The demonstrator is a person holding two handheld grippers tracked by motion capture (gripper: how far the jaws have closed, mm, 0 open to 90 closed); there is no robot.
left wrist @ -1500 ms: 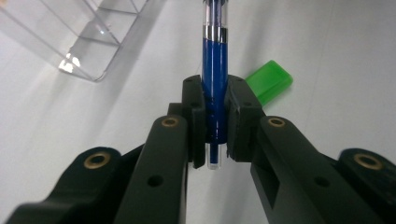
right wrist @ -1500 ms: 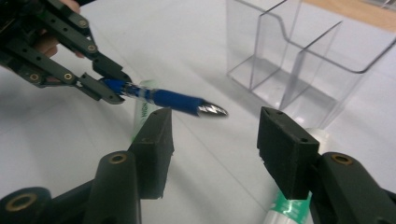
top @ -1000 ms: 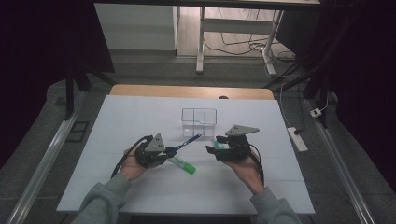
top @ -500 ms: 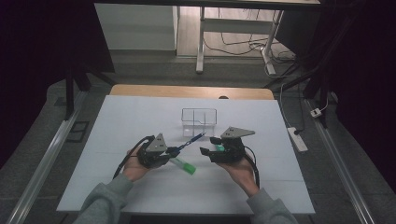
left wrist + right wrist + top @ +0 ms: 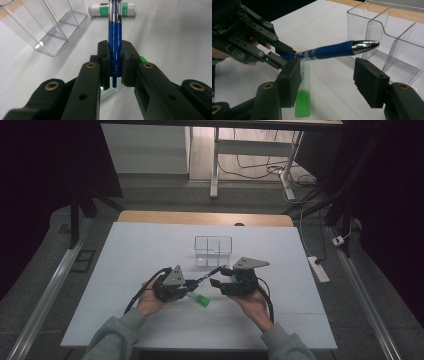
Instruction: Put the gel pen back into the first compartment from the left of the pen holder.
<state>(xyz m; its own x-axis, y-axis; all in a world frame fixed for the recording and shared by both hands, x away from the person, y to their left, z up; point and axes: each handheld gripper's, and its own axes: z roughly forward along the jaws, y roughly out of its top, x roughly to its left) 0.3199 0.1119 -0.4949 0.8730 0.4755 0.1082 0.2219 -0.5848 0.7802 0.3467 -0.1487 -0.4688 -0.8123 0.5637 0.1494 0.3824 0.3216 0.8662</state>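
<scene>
My left gripper (image 5: pixel 189 282) is shut on a blue pen (image 5: pixel 207 274); in the left gripper view its pads (image 5: pixel 106 65) clamp the pen (image 5: pixel 115 42) near the back end. The pen points toward my right gripper (image 5: pixel 216 276). In the right gripper view the pen (image 5: pixel 332 51) slants up from the left gripper (image 5: pixel 279 58), and its silver tip hangs just above the gap between my right gripper's (image 5: pixel 329 80) pads. Those jaws stand open and have just been closing slightly, without touching the pen. A green-capped white marker (image 5: pixel 199 298) lies on the table below.
A clear divided plastic organizer (image 5: pixel 213 247) stands just behind both grippers, close to the pen tip (image 5: pixel 387 37). A white tube with a green label (image 5: pixel 111 6) lies beyond the pen. A white sheet (image 5: pixel 125 255) covers the table.
The right gripper has shifted slightly left toward the pen tip. The left gripper still holds the pen in about the same place.
</scene>
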